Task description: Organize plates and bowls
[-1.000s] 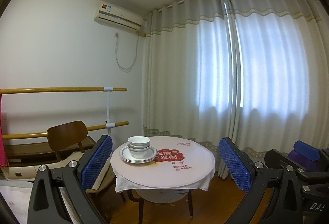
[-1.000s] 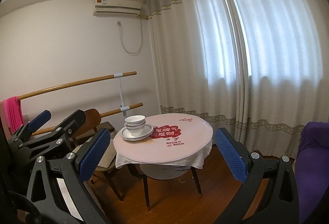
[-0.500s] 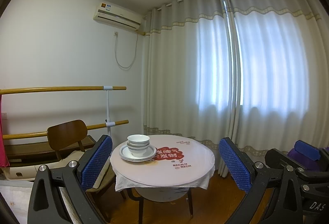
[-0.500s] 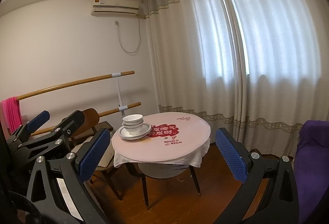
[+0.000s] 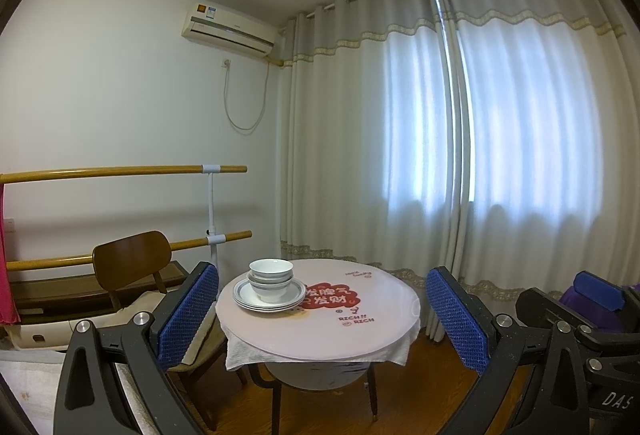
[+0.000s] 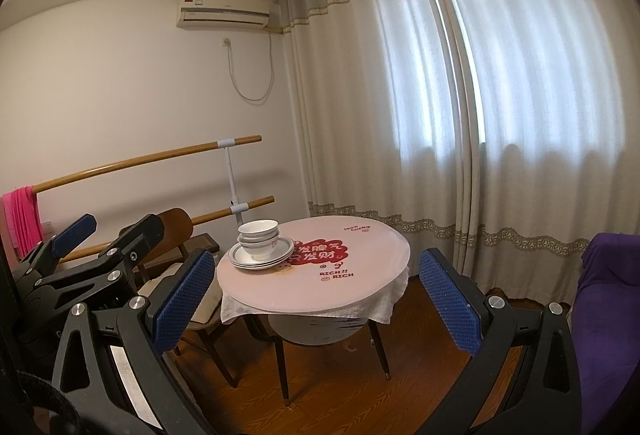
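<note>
A stack of white bowls (image 5: 271,278) sits on a stack of white plates (image 5: 244,297) at the left side of a round pink table (image 5: 340,331). The same bowls (image 6: 258,239) and plates (image 6: 240,259) show in the right wrist view. My left gripper (image 5: 322,313) is open and empty, well short of the table. My right gripper (image 6: 318,295) is also open and empty, held back from the table (image 6: 352,295). In the right wrist view the left gripper (image 6: 106,235) appears at the left.
A wooden chair (image 5: 132,259) stands left of the table. Wooden barre rails (image 5: 120,171) run along the left wall, with a pink cloth (image 6: 22,219) over one. Curtains (image 5: 480,155) cover the far wall. A purple-covered seat (image 6: 608,315) is at right. The floor (image 6: 340,395) is wood.
Both views drift slightly: the table and dishes shift a little in frame as both grippers move. Both grippers stay open and empty.
</note>
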`<state>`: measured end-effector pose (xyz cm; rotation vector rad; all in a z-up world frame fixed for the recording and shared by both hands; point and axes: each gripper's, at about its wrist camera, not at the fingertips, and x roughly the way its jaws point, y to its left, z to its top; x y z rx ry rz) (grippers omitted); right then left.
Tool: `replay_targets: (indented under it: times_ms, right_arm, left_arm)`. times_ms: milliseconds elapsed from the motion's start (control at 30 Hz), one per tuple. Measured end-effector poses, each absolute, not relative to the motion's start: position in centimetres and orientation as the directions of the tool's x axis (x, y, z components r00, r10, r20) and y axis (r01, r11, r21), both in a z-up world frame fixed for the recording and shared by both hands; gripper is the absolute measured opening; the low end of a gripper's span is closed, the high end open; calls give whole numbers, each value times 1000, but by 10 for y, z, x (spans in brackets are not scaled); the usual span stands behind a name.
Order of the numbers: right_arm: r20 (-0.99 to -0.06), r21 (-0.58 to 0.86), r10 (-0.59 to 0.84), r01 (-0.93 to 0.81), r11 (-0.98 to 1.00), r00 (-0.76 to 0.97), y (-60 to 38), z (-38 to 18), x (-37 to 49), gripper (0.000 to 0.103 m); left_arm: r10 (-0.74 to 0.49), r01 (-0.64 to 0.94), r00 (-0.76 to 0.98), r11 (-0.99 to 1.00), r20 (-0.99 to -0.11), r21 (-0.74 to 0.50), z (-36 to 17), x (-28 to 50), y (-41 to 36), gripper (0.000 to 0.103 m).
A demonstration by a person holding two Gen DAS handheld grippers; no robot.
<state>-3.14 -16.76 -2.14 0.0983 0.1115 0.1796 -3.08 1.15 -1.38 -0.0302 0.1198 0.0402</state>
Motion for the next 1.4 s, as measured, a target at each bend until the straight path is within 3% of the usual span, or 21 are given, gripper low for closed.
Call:
replay_targets:
  times_ms: [1400]
  right_arm:
    - [-108,112,184,-172,979,977,-169,-23,-29,103]
  left_arm:
    - [39,-42,991,999,-125,-18,-14,-33,11,102]
